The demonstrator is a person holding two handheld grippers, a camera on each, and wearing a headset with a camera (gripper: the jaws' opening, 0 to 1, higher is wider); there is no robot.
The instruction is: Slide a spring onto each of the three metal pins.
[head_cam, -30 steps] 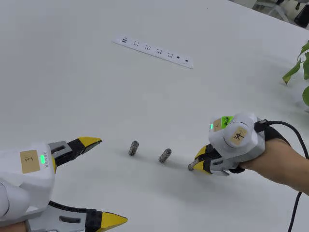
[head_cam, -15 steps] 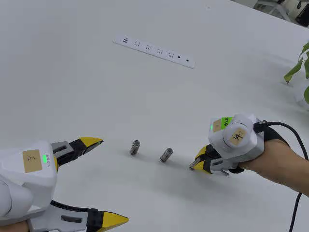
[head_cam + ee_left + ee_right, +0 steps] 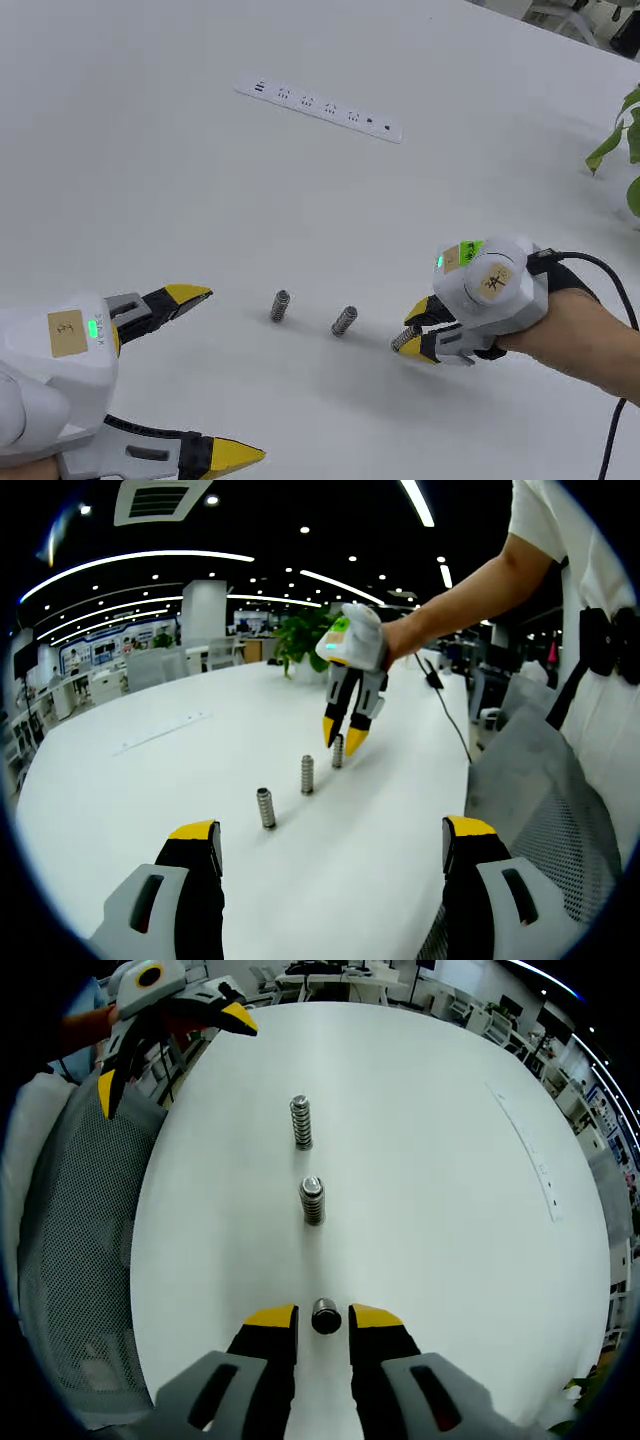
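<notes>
Three short metal springs stand upright on pins in a row on the white table: the left spring (image 3: pixel 280 305), the middle spring (image 3: pixel 343 320) and the right spring (image 3: pixel 402 340). My right gripper (image 3: pixel 412 329) is open, its yellow tips straddling the right spring (image 3: pixel 326 1315) with a small gap on each side. The other two springs (image 3: pixel 312 1200) (image 3: pixel 300 1122) stand farther along the right gripper view. My left gripper (image 3: pixel 215 375) hovers wide open at the lower left with nothing in it. The left gripper view has the three springs (image 3: pixel 265 808) (image 3: pixel 307 774) (image 3: pixel 337 752) and the right gripper (image 3: pixel 341 738).
A white power strip (image 3: pixel 320 105) lies at the back of the table. Green plant leaves (image 3: pixel 620 140) reach in at the right edge. A black cable (image 3: pixel 610 300) trails from the right hand. A grey mesh chair (image 3: pixel 70 1260) stands beside the table.
The right gripper's jaws have parted slightly around the right spring, which they held shut a second ago. The left gripper has stayed put.
</notes>
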